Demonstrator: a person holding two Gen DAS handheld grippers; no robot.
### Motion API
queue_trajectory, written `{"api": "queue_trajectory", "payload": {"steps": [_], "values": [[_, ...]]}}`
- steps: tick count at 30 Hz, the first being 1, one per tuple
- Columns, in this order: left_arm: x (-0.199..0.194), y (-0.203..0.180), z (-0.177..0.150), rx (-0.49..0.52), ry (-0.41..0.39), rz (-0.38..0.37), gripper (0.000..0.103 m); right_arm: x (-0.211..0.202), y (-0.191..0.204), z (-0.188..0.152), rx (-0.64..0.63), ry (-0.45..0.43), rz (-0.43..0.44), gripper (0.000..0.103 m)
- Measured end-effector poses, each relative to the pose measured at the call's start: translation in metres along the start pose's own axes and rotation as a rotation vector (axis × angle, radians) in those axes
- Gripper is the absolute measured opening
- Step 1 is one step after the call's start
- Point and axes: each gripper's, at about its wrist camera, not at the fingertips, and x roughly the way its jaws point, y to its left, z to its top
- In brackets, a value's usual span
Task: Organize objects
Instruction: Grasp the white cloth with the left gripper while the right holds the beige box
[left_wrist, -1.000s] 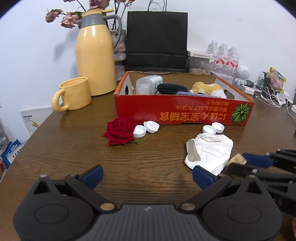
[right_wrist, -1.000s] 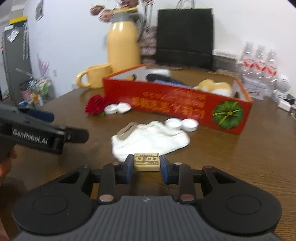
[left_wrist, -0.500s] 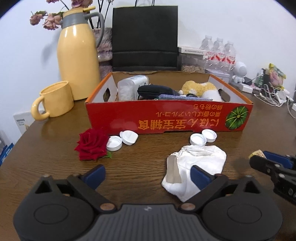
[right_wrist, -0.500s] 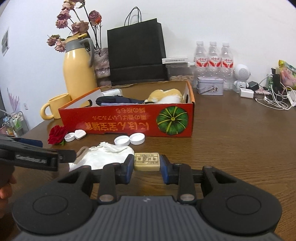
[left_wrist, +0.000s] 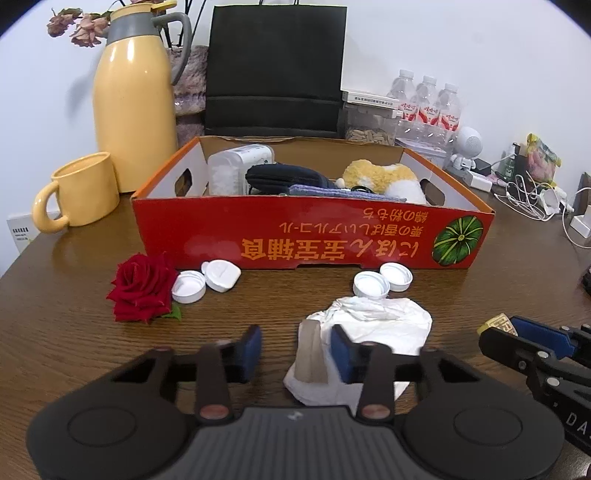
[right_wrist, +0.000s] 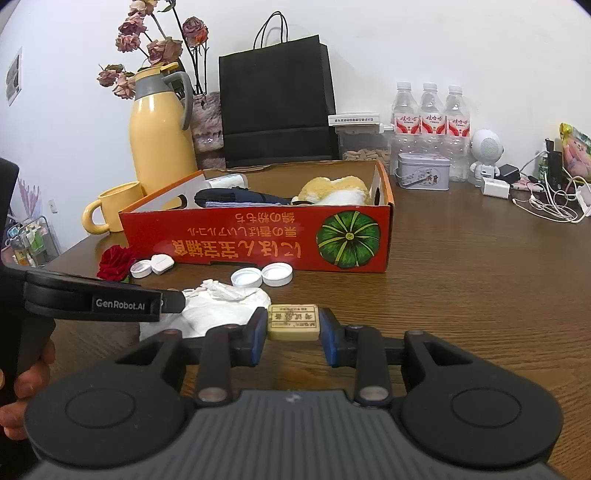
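A crumpled white cloth (left_wrist: 376, 321) with a grey tab lies on the brown table in front of the red cardboard box (left_wrist: 314, 236). My left gripper (left_wrist: 295, 349) hovers at the cloth's near left corner. Its jaws are closing with the tab between them; the left pad stands clear of the cloth. My right gripper (right_wrist: 293, 330) is shut on a small beige labelled block (right_wrist: 293, 322), held just above the table to the right of the cloth (right_wrist: 221, 310). A red rose (left_wrist: 142, 288) and white caps (left_wrist: 188, 288) lie by the box.
The box holds a white container, a dark pouch and a plush toy. Behind stand a yellow jug (left_wrist: 133, 99), a yellow mug (left_wrist: 81, 195), a black paper bag (left_wrist: 275, 66) and water bottles (left_wrist: 428, 107). Cables (left_wrist: 524, 199) lie far right. A person's hand (right_wrist: 22, 376) grips the left tool.
The left gripper's jaws went from wide apart to narrow around the cloth's corner as it came nearer to the cloth. The right gripper swung toward the box and kept hold of the block.
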Motion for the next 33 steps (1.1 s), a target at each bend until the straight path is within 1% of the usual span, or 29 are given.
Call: {"api": "queue_trajectory", "payload": {"steps": [2,4,11,18,25,28,33], "values": [[-0.001,-0.001,-0.001,0.004,-0.001,-0.018,0.013,0.001,0.0,0.001,0.0,0.003,0.002,0.031],[-0.003,-0.003,-0.001,0.012,-0.012,-0.02,0.007,0.001,0.0,0.001,0.001,0.003,0.002,0.031],[-0.01,0.001,-0.002,-0.001,-0.025,-0.026,0.005,0.001,0.0,0.0,0.001,0.003,0.0,0.031],[-0.03,0.006,0.001,0.0,-0.086,-0.031,0.005,0.0,0.001,0.0,-0.005,-0.001,-0.006,0.031],[-0.05,0.009,0.007,0.016,-0.133,-0.03,0.005,-0.001,0.009,0.001,-0.041,-0.016,-0.011,0.031],[-0.054,0.011,0.012,0.013,-0.142,-0.03,0.005,-0.001,0.014,0.003,-0.057,-0.016,-0.01,0.031],[-0.057,0.013,0.018,0.019,-0.154,-0.031,0.005,-0.004,0.022,0.013,-0.079,-0.046,-0.007,0.031]]}}
